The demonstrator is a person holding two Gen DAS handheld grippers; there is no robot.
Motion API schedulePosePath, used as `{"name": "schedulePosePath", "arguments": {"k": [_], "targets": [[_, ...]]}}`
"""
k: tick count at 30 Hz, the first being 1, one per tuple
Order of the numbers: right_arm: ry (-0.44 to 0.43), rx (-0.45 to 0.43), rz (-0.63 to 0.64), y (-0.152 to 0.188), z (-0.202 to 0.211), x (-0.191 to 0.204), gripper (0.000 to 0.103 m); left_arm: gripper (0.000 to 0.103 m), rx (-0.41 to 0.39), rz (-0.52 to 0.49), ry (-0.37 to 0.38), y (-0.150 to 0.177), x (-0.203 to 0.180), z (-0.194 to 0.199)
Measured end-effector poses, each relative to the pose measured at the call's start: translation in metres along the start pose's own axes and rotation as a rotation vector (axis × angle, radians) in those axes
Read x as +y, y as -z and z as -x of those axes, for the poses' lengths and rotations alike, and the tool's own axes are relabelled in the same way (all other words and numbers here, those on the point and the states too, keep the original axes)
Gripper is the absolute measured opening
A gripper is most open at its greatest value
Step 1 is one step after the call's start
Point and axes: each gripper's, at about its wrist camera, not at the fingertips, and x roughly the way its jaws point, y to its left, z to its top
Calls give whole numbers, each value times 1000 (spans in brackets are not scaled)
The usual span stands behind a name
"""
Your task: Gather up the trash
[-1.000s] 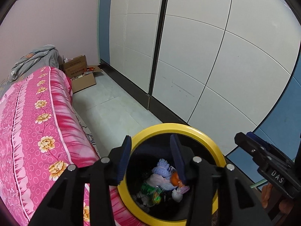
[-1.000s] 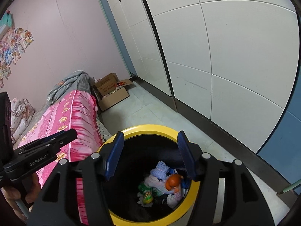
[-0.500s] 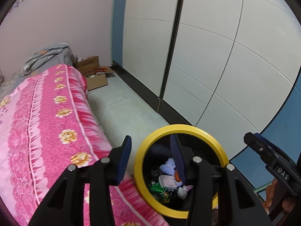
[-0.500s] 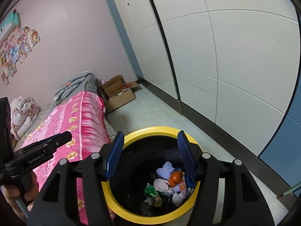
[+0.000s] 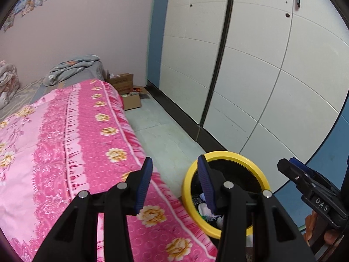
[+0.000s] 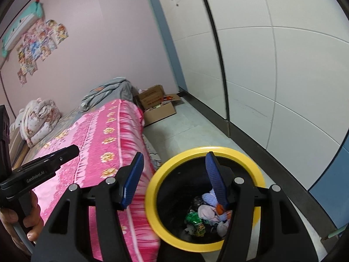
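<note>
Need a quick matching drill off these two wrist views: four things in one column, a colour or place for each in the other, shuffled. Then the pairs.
Things:
1. bin rim
2. bedspread
3. cardboard box
4. gripper fingers

Descriptions:
A. blue
B. on the floor at the far end of the bed
C. yellow
D. pink with flowers

Pairs: 1-C, 2-D, 3-B, 4-A

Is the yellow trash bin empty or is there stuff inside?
Not empty. The yellow trash bin holds a small pile of crumpled trash at its bottom, far below the rim.
</note>
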Motion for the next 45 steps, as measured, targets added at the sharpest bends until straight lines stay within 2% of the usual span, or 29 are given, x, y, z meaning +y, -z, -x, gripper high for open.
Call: {"name": "schedulePosePath", "arguments": {"k": [11, 26, 45], "targets": [[-102, -2, 102, 6, 16, 69, 56, 41, -62, 62, -68, 15, 50, 61], [-216, 19, 207, 24, 36, 136, 56, 41, -101, 143, -199, 52, 109, 136], [-313, 94, 310, 68, 41, 185, 56, 41, -93, 283, -256, 116, 155, 165]]}}
